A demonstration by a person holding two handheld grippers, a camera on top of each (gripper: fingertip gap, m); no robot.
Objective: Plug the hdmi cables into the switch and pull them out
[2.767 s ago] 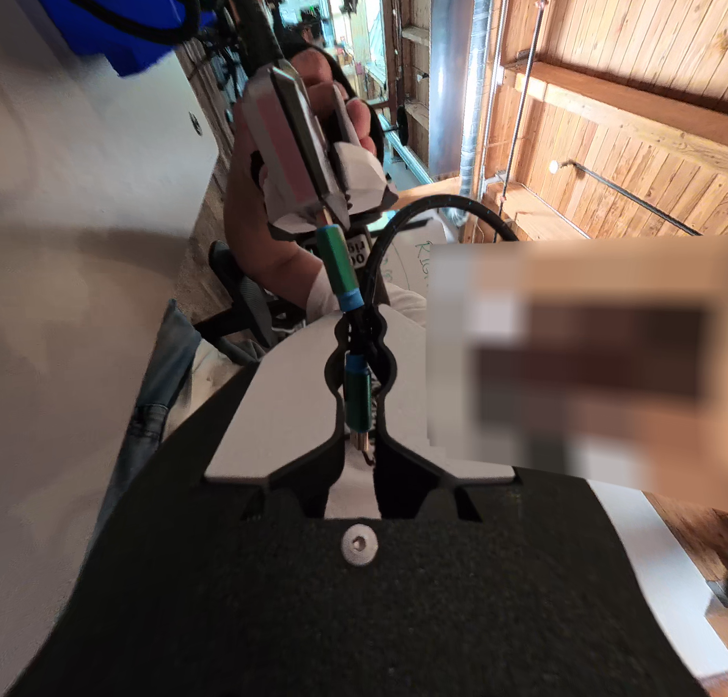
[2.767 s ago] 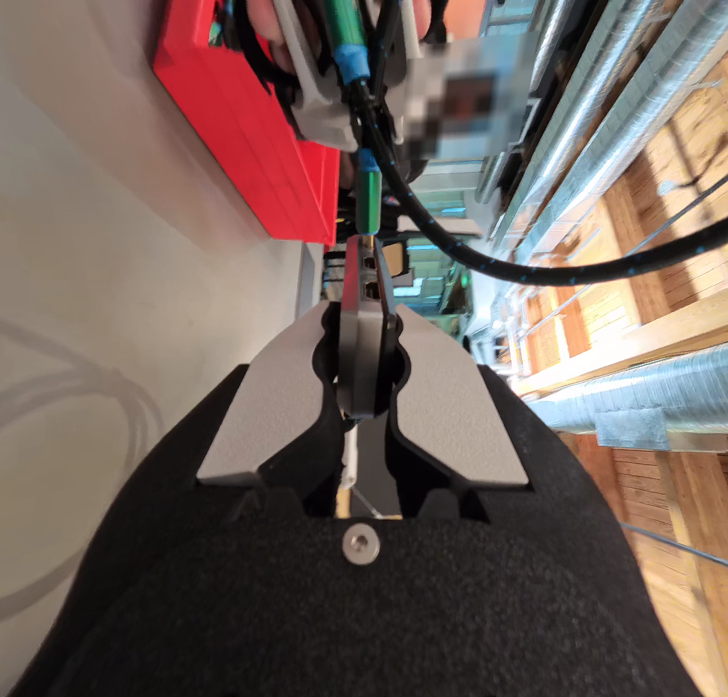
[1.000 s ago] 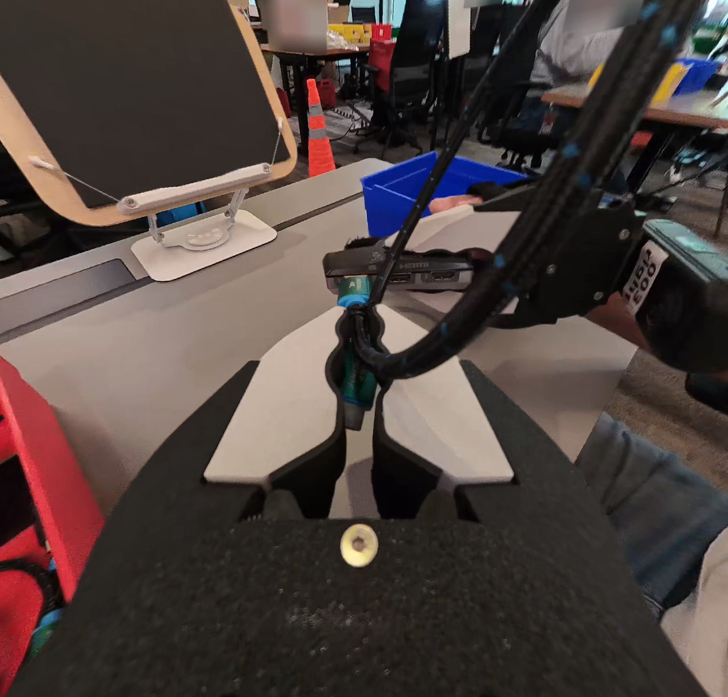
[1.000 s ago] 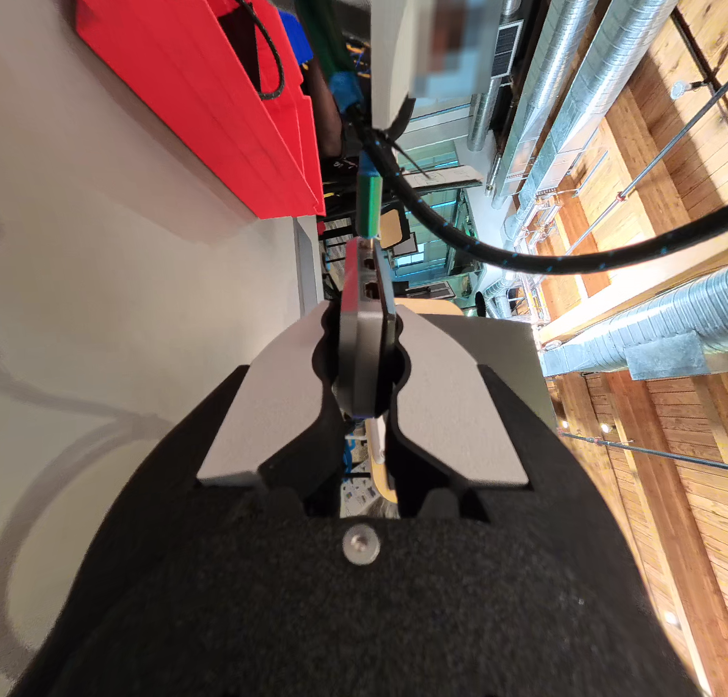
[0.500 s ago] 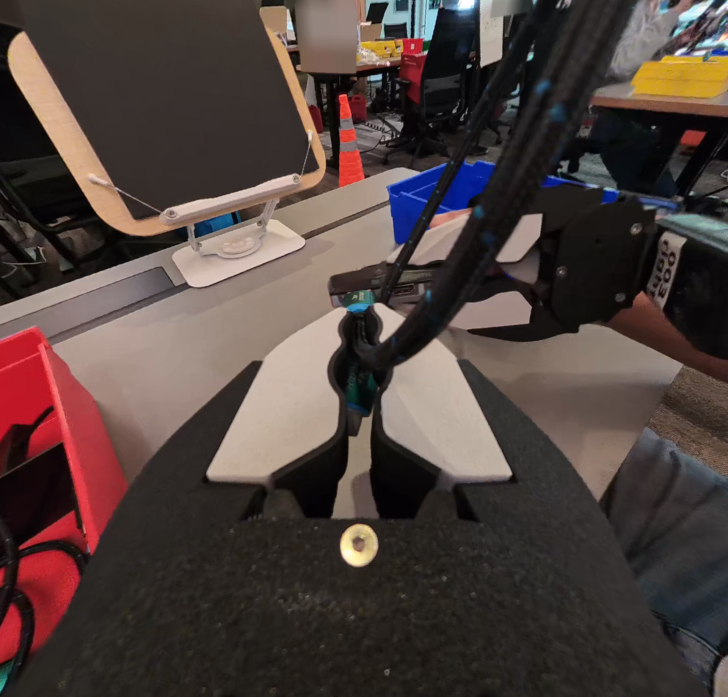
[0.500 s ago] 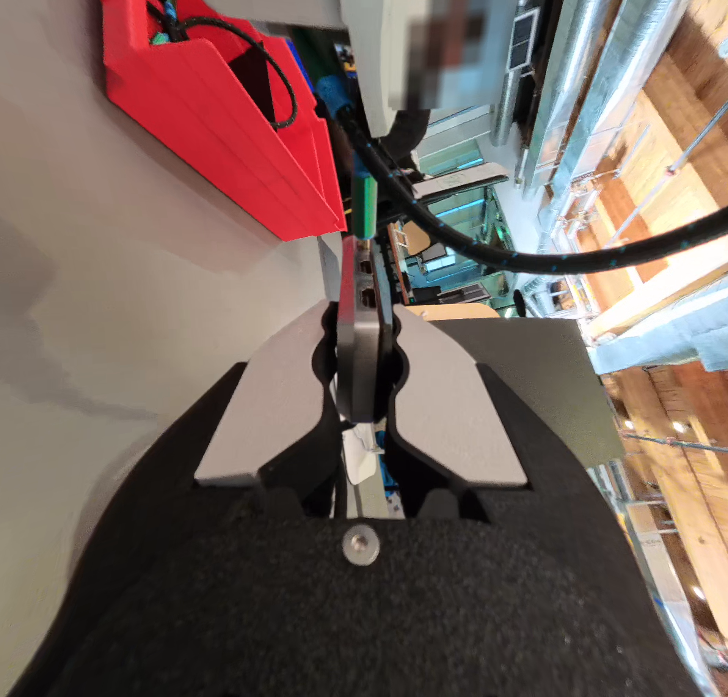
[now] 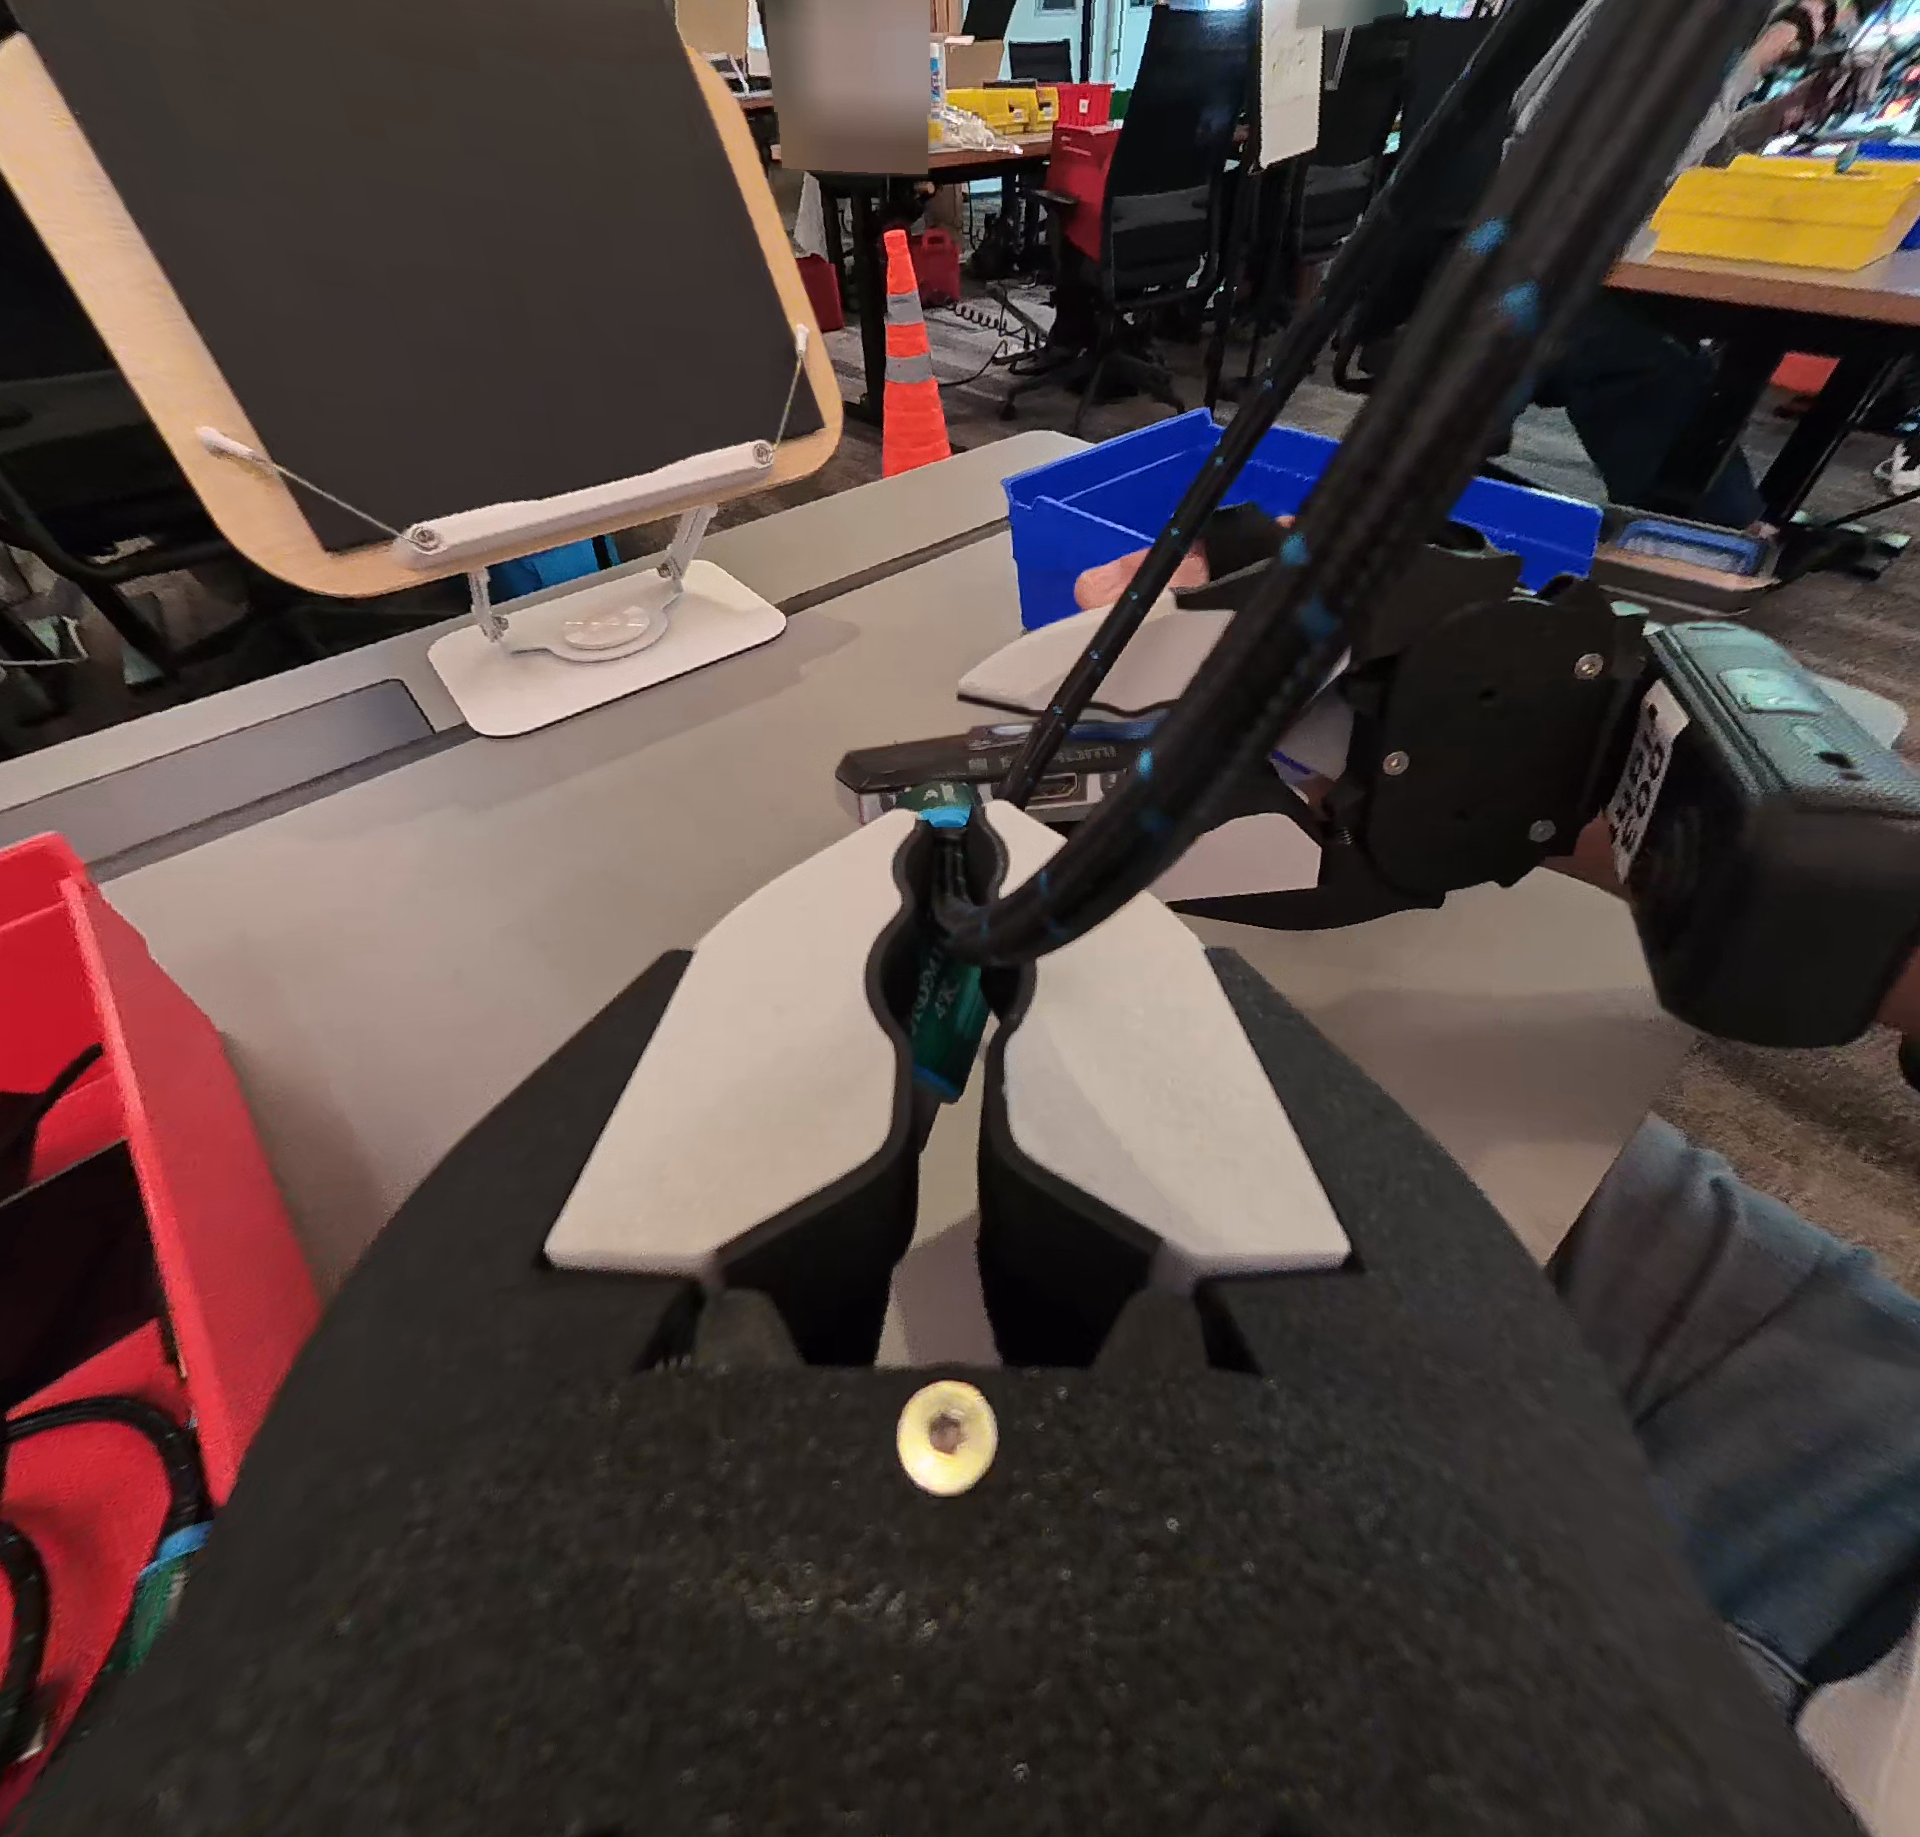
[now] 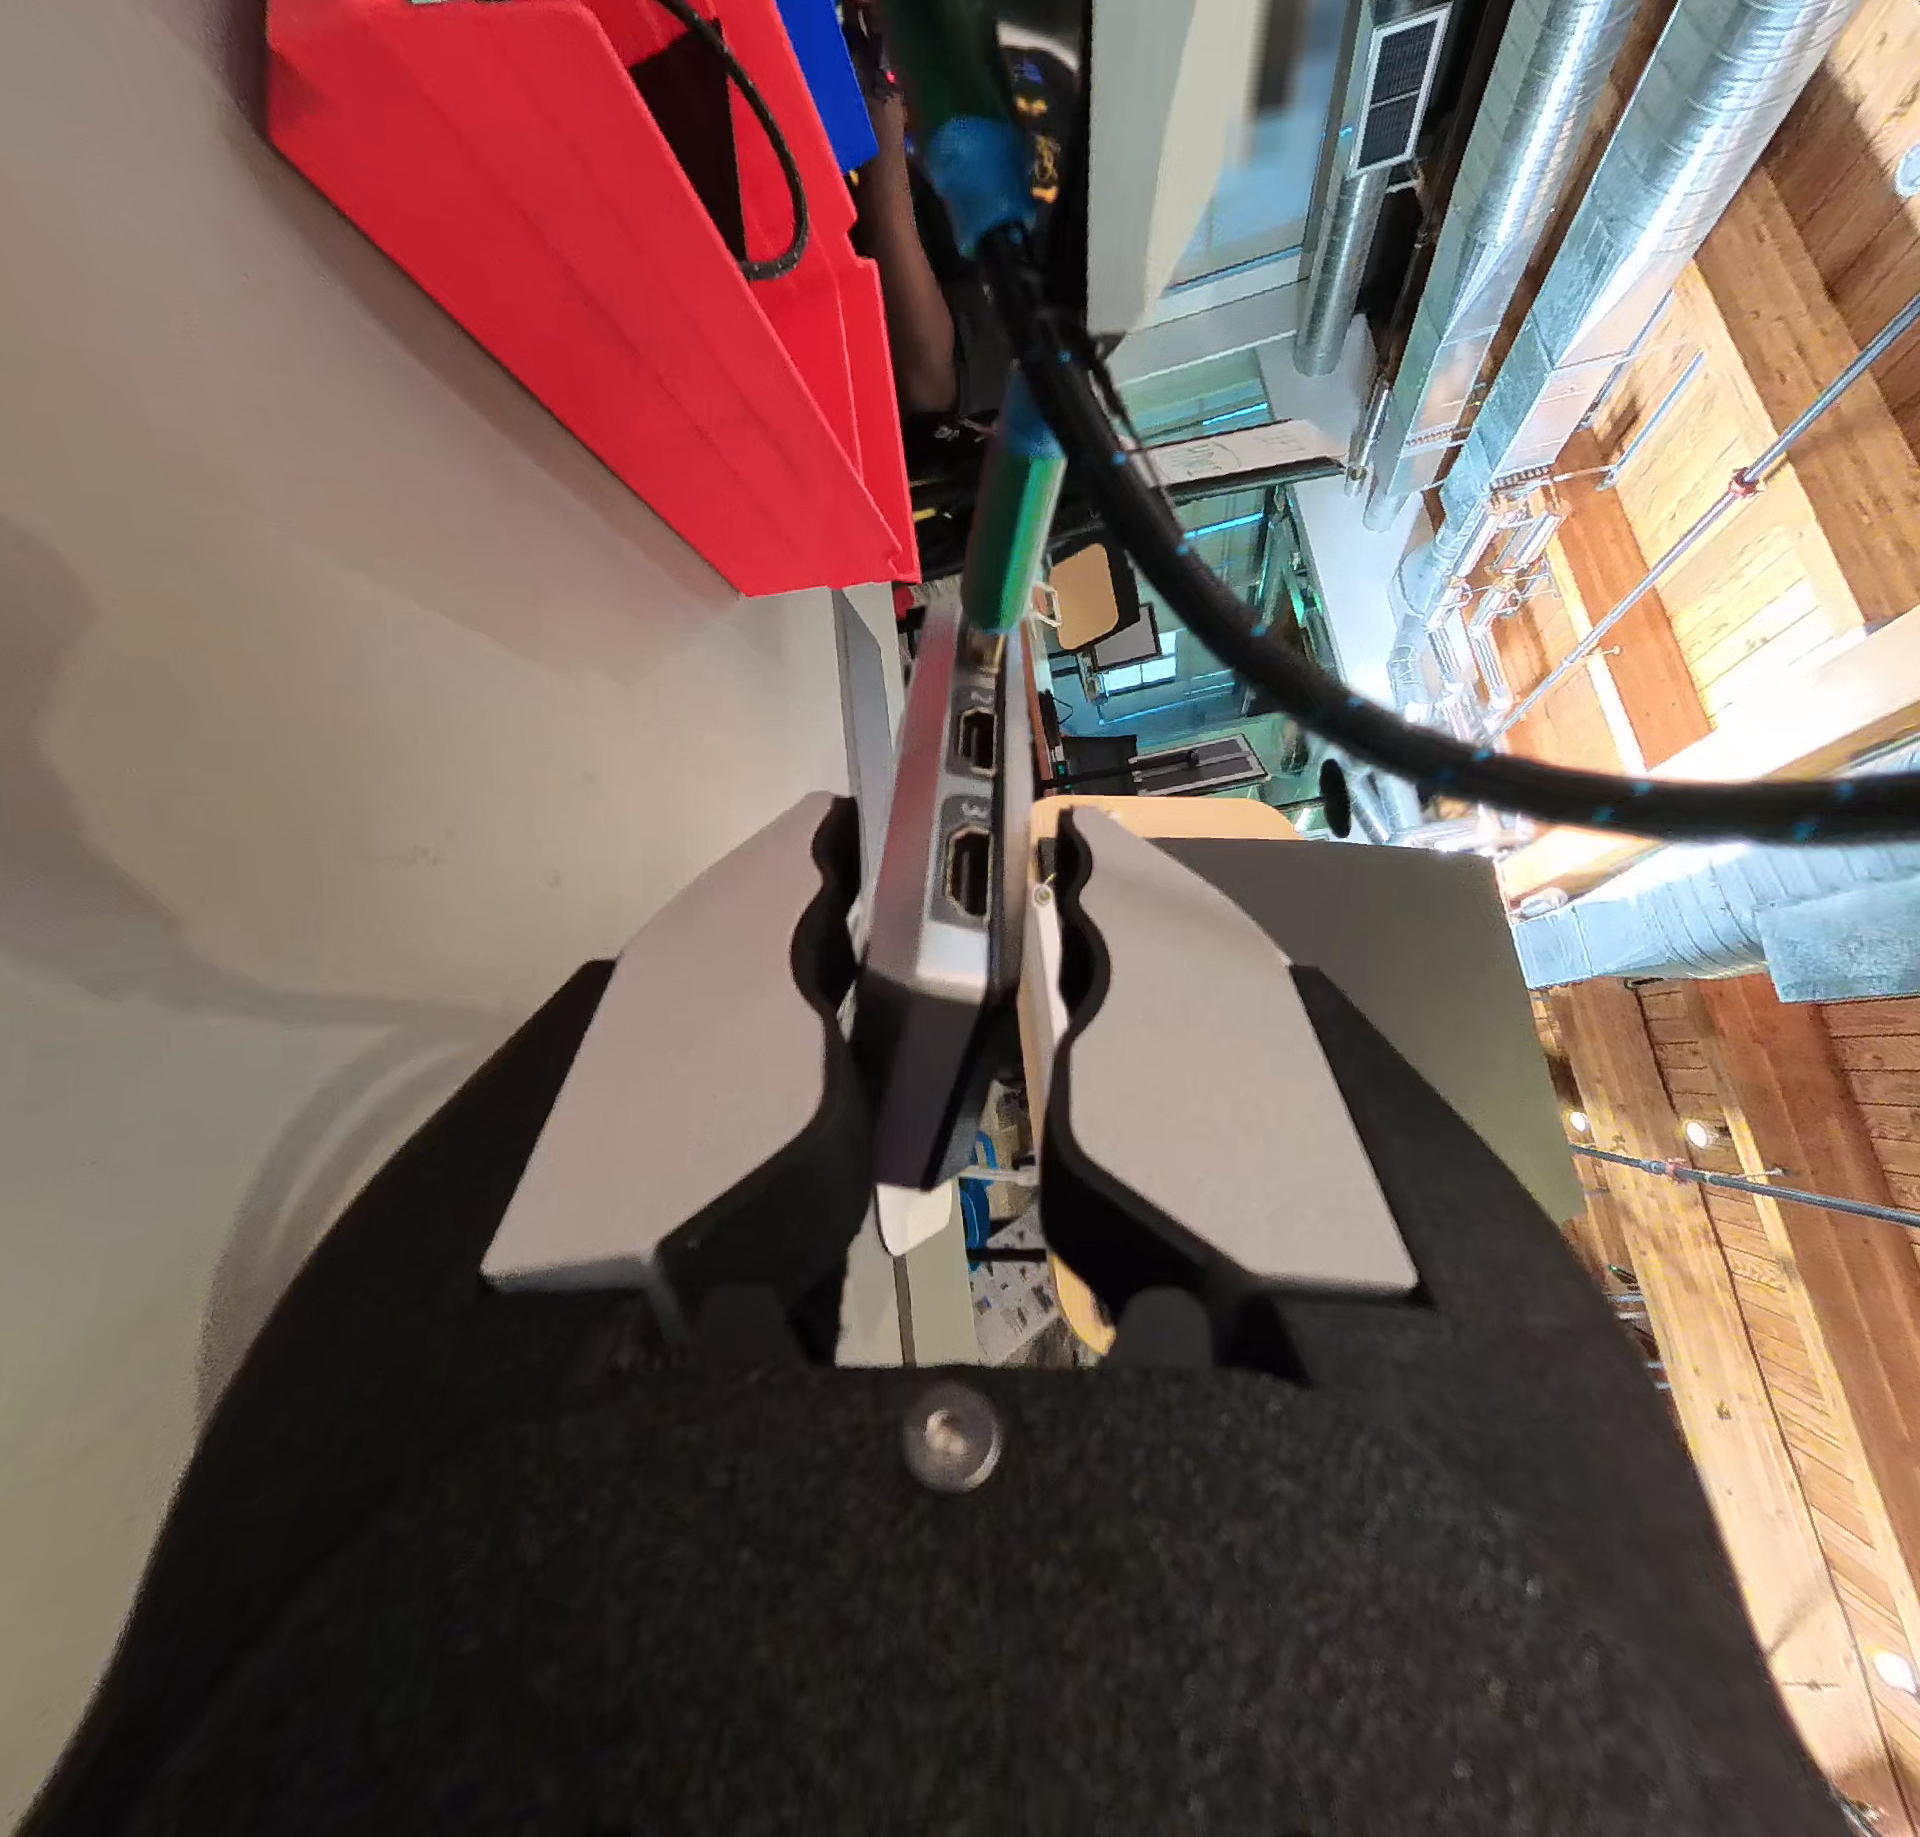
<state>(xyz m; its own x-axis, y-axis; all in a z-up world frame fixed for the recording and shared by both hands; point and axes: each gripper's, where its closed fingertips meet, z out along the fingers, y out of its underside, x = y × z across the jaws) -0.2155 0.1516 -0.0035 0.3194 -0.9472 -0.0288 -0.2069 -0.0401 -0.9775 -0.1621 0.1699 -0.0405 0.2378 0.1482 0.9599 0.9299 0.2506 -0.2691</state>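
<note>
The dark HDMI switch (image 8: 935,914) stands on edge between the fingers of my right gripper (image 8: 945,831), whose jaws are open with a gap on the right side. A green plug (image 8: 1013,540) sits in the switch's far port, and its black braided cable (image 8: 1351,717) arcs away to the right. My left gripper (image 7: 951,842) is shut on a second green plug (image 7: 943,1008) and the cable beside it. Its fingertips are just short of the switch (image 7: 935,764) and the plugged-in connector (image 7: 940,800). The right gripper (image 7: 1039,759) reaches in from the right there.
A grey table (image 7: 468,904) lies under both grippers. A red bin (image 7: 114,1112) with more cables stands at the left, also in the right wrist view (image 8: 582,260). A blue bin (image 7: 1101,530) is behind the switch. A dark board on a white stand (image 7: 416,229) is at the back.
The right gripper's jaws have opened around the switch, which they held tight half a second ago. Both grippers have turned and come down toward the table. The left gripper still holds its plug.
</note>
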